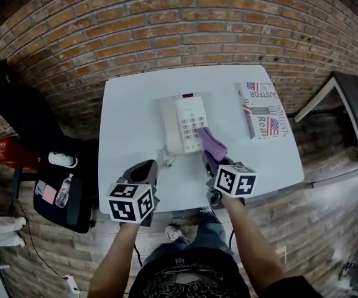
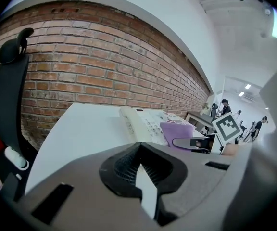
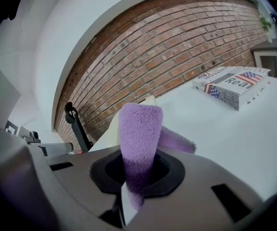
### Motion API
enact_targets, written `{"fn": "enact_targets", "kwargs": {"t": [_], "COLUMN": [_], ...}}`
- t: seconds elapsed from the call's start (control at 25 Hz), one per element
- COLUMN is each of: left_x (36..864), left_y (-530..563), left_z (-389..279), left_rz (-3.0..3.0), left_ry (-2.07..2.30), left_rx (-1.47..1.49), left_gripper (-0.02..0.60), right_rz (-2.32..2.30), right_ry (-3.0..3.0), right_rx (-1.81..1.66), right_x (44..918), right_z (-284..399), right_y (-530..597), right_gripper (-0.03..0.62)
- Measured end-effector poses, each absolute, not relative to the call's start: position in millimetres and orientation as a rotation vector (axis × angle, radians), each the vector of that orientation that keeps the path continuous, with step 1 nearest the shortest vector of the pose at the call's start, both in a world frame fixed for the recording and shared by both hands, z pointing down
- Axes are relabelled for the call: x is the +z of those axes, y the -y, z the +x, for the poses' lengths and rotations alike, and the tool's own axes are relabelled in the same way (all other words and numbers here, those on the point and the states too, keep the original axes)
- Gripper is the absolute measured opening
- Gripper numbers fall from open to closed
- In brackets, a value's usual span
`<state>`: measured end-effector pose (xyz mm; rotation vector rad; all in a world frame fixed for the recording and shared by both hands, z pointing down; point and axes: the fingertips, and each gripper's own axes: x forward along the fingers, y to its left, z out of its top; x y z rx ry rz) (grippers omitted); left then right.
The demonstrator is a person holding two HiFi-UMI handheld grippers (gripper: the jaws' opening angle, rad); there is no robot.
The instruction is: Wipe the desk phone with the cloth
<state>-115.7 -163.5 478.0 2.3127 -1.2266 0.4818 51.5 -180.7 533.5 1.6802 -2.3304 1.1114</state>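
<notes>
From above, the head view looks steeply down on the desk phone (image 1: 184, 124). Both gripper views sit low and close on its near side, facing the brick wall (image 2: 105, 66); all three share the phone.

"What colour's the cloth (image 1: 212, 143)?"

"Purple, against a cream desk phone (image 1: 184, 123). White table (image 1: 129, 135), red-brown brick wall (image 1: 166, 17). That box (image 1: 263, 112) carries stars-and-stripes flags in red, white, blue."

"And the chair (image 1: 18, 107)?"

"Black."

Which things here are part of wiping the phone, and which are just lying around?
For the job: phone; purple cloth; right claw, shut on the cloth.
Just lying about: printed box on the table; black chair; bottle.
</notes>
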Motion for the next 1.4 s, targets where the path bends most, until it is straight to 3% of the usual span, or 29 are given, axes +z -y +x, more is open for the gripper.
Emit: {"fn": "enact_targets", "kwargs": {"t": [0.68,1.08,1.4], "left_x": [482,484,480], "left_y": [148,147,156], "left_z": [-160,-157,-148], "left_rz": [2.294,2.299,2.297], "left_ry": [1.256,1.242,1.239], "left_rx": [0.497,0.473,0.432], "left_gripper": [0.005,0.005,0.005], "right_rz": [1.631,1.558,1.516], "right_ry": [2.463,2.468,2.46], "right_rx": [1.141,1.098,0.913], "right_x": [528,528,491], "right_z": [-30,-47,-20], "right_y": [172,164,164], "right_gripper": [0.044,0.044,0.044]}}
